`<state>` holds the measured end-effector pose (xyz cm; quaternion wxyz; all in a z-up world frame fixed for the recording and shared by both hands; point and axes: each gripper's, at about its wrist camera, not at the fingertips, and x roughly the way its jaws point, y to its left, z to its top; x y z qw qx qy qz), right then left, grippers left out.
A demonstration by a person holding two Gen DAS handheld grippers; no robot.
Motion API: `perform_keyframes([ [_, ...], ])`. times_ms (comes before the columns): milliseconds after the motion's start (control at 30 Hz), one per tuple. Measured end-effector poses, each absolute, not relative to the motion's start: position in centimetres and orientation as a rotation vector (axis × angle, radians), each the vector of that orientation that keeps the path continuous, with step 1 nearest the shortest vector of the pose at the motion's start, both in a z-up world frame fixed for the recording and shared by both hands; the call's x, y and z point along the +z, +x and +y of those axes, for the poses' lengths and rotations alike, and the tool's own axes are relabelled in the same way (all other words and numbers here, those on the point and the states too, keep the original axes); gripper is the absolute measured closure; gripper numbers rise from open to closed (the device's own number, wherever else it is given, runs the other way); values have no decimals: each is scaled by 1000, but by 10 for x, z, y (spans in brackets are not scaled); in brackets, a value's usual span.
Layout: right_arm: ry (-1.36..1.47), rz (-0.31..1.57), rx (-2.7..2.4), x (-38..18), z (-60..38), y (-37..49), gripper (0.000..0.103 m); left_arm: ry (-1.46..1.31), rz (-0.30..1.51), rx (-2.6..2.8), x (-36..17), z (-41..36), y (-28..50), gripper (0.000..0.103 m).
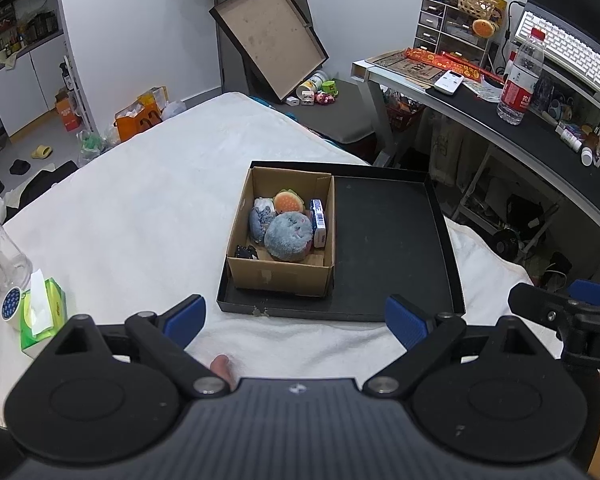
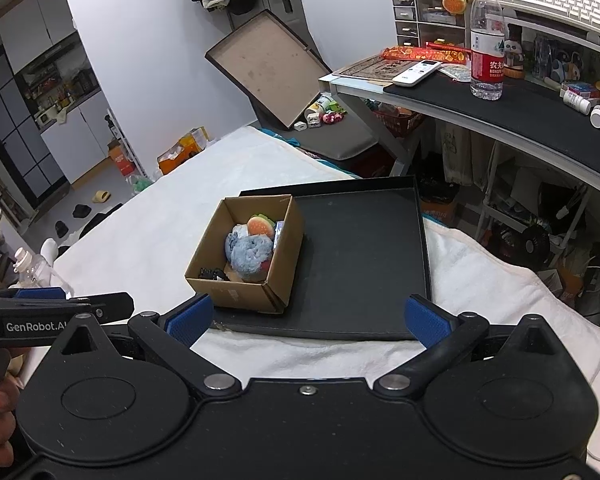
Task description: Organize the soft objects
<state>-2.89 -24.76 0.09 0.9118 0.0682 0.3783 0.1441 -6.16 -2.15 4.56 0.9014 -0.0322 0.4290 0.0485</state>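
Observation:
A small cardboard box (image 1: 280, 276) (image 2: 236, 292) stands in the left part of a shallow black tray (image 1: 392, 240) (image 2: 360, 256) on a white-covered bed. Inside lie a round grey plush (image 1: 289, 236) (image 2: 249, 255), a burger plush (image 1: 288, 201) (image 2: 260, 225), another grey plush (image 1: 260, 218), a blue-and-white packet (image 1: 318, 222) and a small black item (image 1: 246, 253) (image 2: 212, 273). My left gripper (image 1: 296, 322) hangs open in front of the tray, nothing between its fingers. My right gripper (image 2: 307, 318) is open too, just before the tray's near edge.
A green tissue pack (image 1: 44, 312), a tape roll (image 1: 12, 303) and a clear bottle (image 1: 0, 252) sit at the bed's left. A desk (image 2: 500, 108) with a water bottle (image 2: 487, 36), remote and keyboard stands to the right. A tilted box lid (image 1: 272, 40) leans behind.

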Motion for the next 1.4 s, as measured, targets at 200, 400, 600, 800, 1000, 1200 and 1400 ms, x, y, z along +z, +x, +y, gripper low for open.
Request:
perform_keyframes([
  [200, 138, 778, 298, 2, -247, -30, 0, -66, 888, 100, 46, -22, -62, 7],
  [400, 137, 777, 297, 3, -247, -29, 0, -66, 888, 100, 46, -22, -62, 7],
  [600, 132, 781, 300, 3, -247, -28, 0, -65, 888, 99, 46, -22, -61, 7],
  [800, 133, 786, 302, 3, -247, -28, 0, -63, 890, 99, 46, -22, -61, 7],
  [1000, 133, 785, 301, 4, -247, -28, 0, -62, 891, 101, 46, -23, -61, 7],
  [1200, 134, 785, 300, 4, -248, -28, 0, -59, 887, 98, 46, -24, -61, 7],
  [1400, 141, 789, 298, 2, -249, -27, 0, -58, 886, 98, 46, -24, -61, 7],
])
